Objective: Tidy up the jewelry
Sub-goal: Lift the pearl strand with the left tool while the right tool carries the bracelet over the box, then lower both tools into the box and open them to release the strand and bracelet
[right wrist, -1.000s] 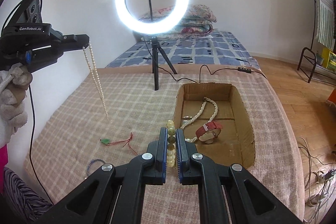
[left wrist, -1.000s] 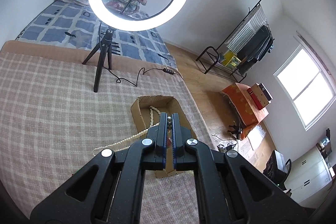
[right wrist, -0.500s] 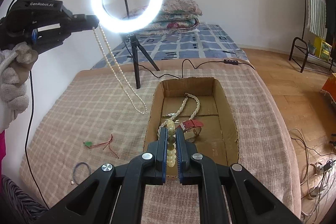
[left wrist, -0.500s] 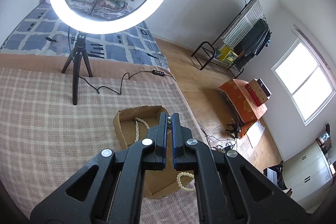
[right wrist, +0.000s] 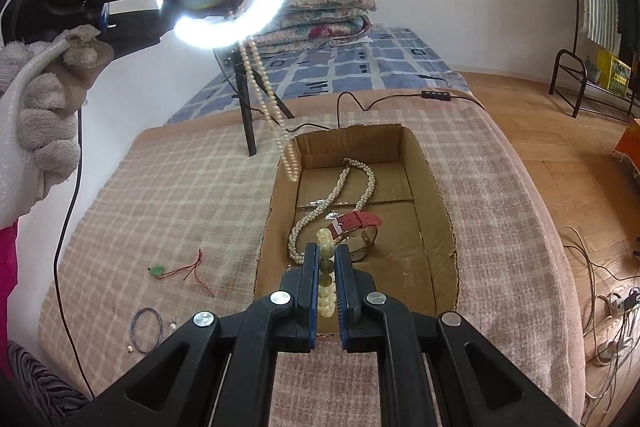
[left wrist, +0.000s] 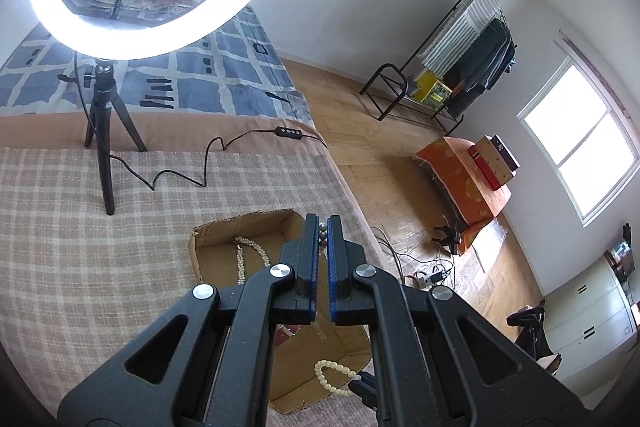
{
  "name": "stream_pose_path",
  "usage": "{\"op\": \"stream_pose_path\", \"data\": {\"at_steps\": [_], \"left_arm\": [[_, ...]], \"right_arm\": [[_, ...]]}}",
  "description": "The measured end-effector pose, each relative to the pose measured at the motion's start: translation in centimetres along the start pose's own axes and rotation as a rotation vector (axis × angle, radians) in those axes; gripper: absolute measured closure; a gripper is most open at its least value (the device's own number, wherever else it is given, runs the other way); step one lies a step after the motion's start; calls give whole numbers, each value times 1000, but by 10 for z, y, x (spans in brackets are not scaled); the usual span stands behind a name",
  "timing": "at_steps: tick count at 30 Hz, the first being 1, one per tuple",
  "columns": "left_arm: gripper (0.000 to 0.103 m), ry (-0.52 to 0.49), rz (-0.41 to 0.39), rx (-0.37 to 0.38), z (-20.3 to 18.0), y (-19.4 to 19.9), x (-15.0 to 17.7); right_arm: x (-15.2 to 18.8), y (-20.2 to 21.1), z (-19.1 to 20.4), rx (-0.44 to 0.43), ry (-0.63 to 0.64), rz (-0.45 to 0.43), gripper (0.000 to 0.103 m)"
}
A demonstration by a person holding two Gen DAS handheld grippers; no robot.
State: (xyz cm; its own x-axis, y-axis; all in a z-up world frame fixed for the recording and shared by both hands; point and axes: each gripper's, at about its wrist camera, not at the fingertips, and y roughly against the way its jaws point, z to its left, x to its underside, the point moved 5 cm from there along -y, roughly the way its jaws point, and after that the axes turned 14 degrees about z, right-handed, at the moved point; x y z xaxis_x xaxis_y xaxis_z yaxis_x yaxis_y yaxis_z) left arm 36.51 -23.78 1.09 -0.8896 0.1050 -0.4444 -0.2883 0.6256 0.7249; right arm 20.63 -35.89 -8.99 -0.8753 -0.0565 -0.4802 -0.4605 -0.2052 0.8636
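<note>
Right wrist view: you are carrying a long pearl strand (right wrist: pixel 267 95) in the left gripper (right wrist: pixel 230 11), jaws pinched on its top end, and the loop is dangling with its bottom right at the near-left corner of the cardboard box (right wrist: pixel 436 187) on the bed (right wrist: pixel 160 187). The right gripper (right wrist: pixel 327 259) is clamping a chunky bead bracelet (right wrist: pixel 325 247) over the near end of the box, above the red watch (right wrist: pixel 356 223) and the pearl necklace (right wrist: pixel 340 191) lying inside. In the left wrist view you are seeing only a couple of beads nipped between the left gripper's tips (left wrist: pixel 323 229); the hanging part is probably hidden below the fingers. Be shifting the left gripper further over the box so the whole strand is hanging inside the walls, then be lowering before opening, or the tail is likely draping over the rim. Be dropping the bracelet low too, clear of the watch. A green pendant (right wrist: pixel 158 270) and a blue ring (right wrist: pixel 146 323) are waiting on the bed.
</note>
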Motion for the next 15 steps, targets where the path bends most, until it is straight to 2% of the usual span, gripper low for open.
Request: {"op": "stream_pose_path", "data": {"at_steps": [15], "left_arm": [[102, -52, 71, -56, -25, -64, -6]], "right_arm": [[-1, -14, 3, -14, -1, 25, 98]]}}
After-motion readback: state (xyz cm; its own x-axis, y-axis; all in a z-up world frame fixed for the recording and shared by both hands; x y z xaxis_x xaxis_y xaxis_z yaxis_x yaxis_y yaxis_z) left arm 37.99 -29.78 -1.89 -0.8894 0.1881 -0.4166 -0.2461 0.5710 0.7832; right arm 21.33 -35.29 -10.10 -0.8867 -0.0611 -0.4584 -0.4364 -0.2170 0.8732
